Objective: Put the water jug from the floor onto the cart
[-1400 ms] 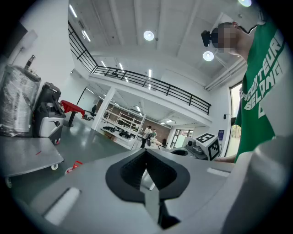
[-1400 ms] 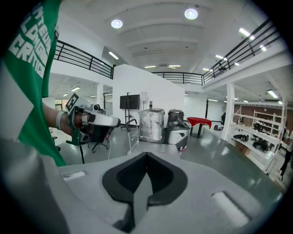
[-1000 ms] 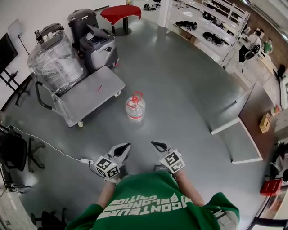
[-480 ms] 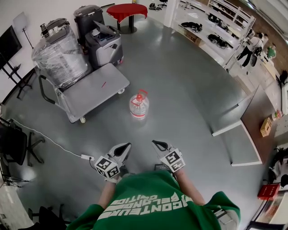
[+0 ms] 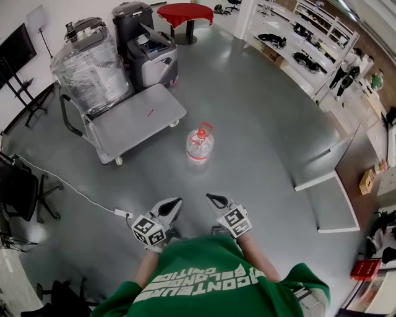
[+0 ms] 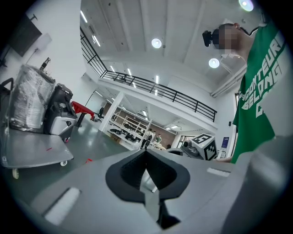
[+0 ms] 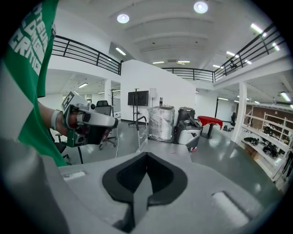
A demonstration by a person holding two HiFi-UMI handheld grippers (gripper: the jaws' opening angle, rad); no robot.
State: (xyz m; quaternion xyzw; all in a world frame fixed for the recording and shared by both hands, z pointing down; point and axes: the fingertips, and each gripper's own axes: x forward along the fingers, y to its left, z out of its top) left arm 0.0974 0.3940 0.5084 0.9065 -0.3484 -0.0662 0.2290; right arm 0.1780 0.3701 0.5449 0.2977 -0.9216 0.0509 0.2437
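Left claw (image 5: 176, 201) and right claw (image 5: 210, 198), both pressed together, have shifted, short of the water jug (image 5: 200, 145); a clumsy nudge could topple it.

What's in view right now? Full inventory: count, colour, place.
clear plastic water jug with red cap: one, clear and red, upright on the floor ahead of the person, apart from the cart
flat metal platform cart: one, grey, left of the jug
plastic-wrapped bundle: one, silvery, by the cart's handle end
boxy machine: one, dark grey, beyond the cart
round table: one, red, far end
shelving: white, far right
floor cable: one, white, left
left gripper: grey, shut, empty
right gripper: grey, shut, empty
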